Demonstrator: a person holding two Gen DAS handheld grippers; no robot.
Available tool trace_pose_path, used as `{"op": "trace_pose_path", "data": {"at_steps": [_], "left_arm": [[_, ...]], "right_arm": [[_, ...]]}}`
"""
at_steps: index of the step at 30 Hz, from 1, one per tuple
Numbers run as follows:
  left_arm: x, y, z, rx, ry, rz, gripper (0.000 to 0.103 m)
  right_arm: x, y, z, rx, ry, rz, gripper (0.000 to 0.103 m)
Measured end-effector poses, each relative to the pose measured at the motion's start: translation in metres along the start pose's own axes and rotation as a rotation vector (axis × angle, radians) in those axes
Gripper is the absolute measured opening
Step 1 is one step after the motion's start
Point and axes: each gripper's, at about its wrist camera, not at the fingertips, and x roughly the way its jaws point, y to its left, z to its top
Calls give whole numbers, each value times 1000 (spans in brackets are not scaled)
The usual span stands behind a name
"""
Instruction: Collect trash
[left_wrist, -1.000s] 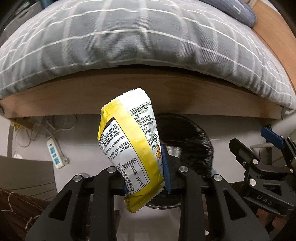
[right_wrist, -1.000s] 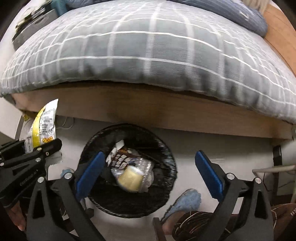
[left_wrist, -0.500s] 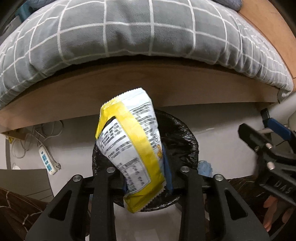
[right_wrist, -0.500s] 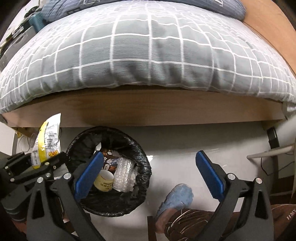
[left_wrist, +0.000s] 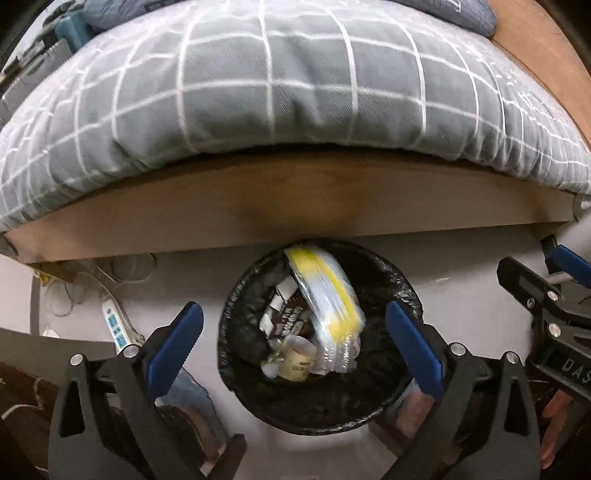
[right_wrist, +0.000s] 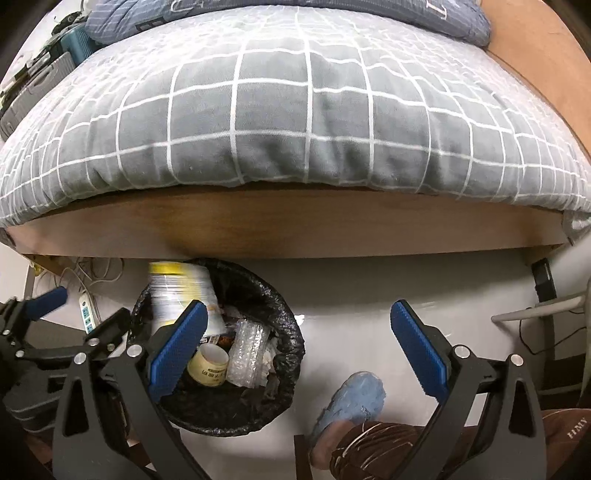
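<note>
left gripper (left_wrist: 293, 341): jaws just sprung wide, empty | yellow-and-white foil snack packet (left_wrist: 325, 295): below, dropping into black-lined round bin (left_wrist: 391, 280) | right gripper (right_wrist: 295, 347): jaws wide, empty

Even indoor light, dark fisheye corners, curved edges; the yellow snack bag (left_wrist: 325, 295) smears with motion blur, the left view softer.

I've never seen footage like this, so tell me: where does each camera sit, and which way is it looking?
Left wrist: on the left tongs, looking steeply down into the trash bin; open blue pads and the right tongs show.
Right wrist: on the right tongs, looking down at the floor beside the bin; a slippered foot shows.
Shared: bin, yellow snack bag, bed.
</note>
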Motion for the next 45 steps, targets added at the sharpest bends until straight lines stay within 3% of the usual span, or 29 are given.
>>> {"op": "trace_pose_path", "data": {"at_steps": [8,13,18,26,33,45], "left_arm": [[-40,18,9,-32,-62,-30,97],[-90,28,22,-60,-142,-59,97],[-159,28,31,-48,-278,-46,97],[-223,27,14,-36,-356,-36,97],[-243,31,-7,-50,-363,-39,97],[-239,37,-11,-58,-347,-22,97]], "right_arm": [[-41,6,15,-32,-96,1,95],[-86,6,30,-46,-171,-8,95],[-146,5,37,-47,-265,3,95],[-211,6,22,-35,-345,4,95],[-239,7,0,-28,-375,8,95],[-233,11,0,-17,-364,17,95]]}}
